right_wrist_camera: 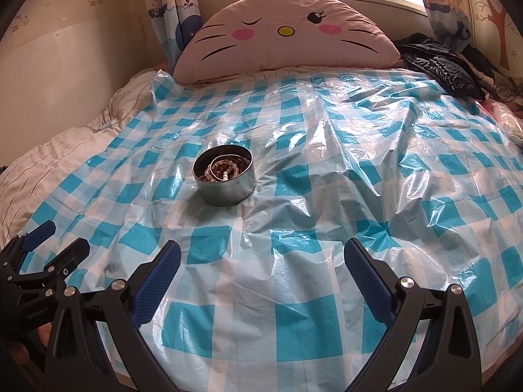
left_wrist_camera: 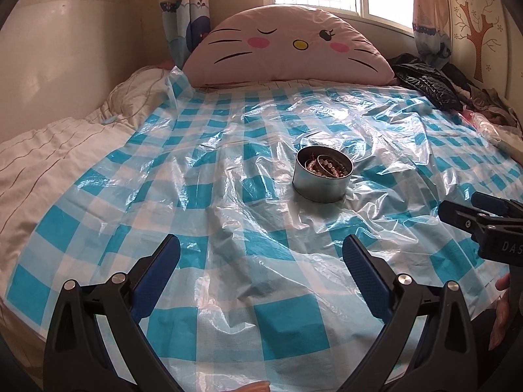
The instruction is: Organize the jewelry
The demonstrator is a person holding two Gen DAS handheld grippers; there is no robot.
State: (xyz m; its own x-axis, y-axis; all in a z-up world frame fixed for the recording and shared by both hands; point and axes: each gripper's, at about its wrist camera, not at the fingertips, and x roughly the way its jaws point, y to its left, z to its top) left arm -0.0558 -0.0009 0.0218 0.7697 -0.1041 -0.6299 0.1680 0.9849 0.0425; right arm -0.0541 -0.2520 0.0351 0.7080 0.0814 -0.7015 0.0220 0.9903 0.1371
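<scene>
A round metal tin [left_wrist_camera: 322, 186] [right_wrist_camera: 225, 186] stands on the blue-and-white checked plastic sheet [left_wrist_camera: 228, 215] [right_wrist_camera: 327, 170] covering the bed. Inside it lie beaded bracelets [left_wrist_camera: 327, 166] [right_wrist_camera: 225, 168] and a thin bangle. My left gripper [left_wrist_camera: 261, 248] is open and empty, hovering low over the sheet, nearer than the tin and to its left. My right gripper [right_wrist_camera: 261, 251] is open and empty too, nearer than the tin and to its right. Each gripper shows at the edge of the other's view: the right gripper [left_wrist_camera: 457, 209] at the right, the left gripper [right_wrist_camera: 57, 238] at the left.
A pink cat-face cushion [left_wrist_camera: 287, 49] [right_wrist_camera: 284, 36] leans at the head of the bed under a window. Dark jackets [left_wrist_camera: 425, 85] [right_wrist_camera: 441, 65] are heaped at the back right. A white quilt [left_wrist_camera: 49, 163] lies along the left edge. A hand [left_wrist_camera: 503, 310] shows at the right.
</scene>
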